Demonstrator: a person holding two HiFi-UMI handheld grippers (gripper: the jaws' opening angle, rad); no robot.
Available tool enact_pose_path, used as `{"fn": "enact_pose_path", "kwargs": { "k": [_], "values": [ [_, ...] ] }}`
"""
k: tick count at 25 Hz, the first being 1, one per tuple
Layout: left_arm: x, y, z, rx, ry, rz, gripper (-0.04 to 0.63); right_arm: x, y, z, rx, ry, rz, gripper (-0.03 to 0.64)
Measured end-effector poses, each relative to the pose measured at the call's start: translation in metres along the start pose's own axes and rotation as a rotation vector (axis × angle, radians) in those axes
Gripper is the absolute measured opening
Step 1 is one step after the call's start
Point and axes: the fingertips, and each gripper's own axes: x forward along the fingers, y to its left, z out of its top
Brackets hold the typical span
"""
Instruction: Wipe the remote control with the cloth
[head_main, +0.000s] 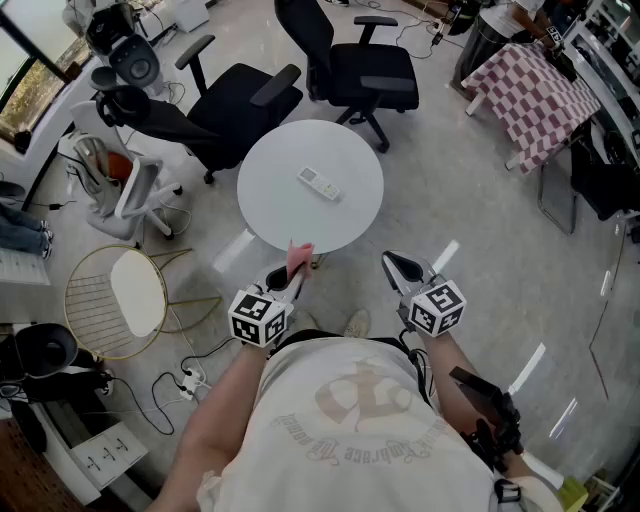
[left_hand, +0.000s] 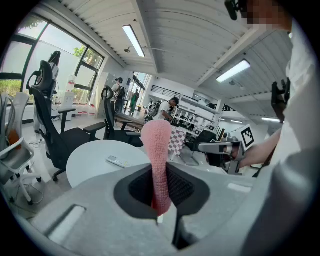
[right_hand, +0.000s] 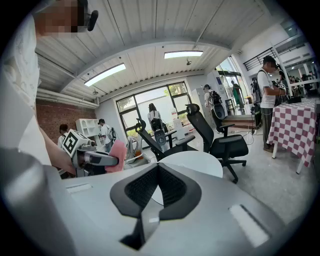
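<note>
A white remote control (head_main: 320, 183) lies near the middle of the round white table (head_main: 275, 210); in the left gripper view the remote control (left_hand: 118, 161) rests flat on the table (left_hand: 90, 165) ahead. My left gripper (head_main: 290, 277) hovers at the table's near edge, shut on a pink cloth (head_main: 298, 259) that stands up between its jaws as a folded strip (left_hand: 158, 160). My right gripper (head_main: 404, 268) is off the table's near right, shut with nothing in it (right_hand: 157, 186). In its view the pink cloth (right_hand: 118, 156) shows at the left.
Two black office chairs (head_main: 235, 100) (head_main: 355, 70) stand behind the table. A white chair (head_main: 125, 190) and a round wire stool (head_main: 115, 300) are at the left, cables (head_main: 185, 380) on the floor near my feet. A checkered table (head_main: 535, 95) is at the far right.
</note>
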Motion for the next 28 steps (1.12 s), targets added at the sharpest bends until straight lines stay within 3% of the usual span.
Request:
{"fn": "enact_pose_path", "kwargs": {
  "k": [20,28],
  "values": [
    [0.028,-0.034,-0.029,-0.012,0.086,0.009,0.029,-0.015,-0.028,-0.033,0.080,0.031,0.009,0.006],
    [0.057,-0.061,-0.035,0.014,0.138,-0.003,0.029,-0.031,-0.060,-0.050,0.110,0.050,0.002,0.006]
  ]
}}
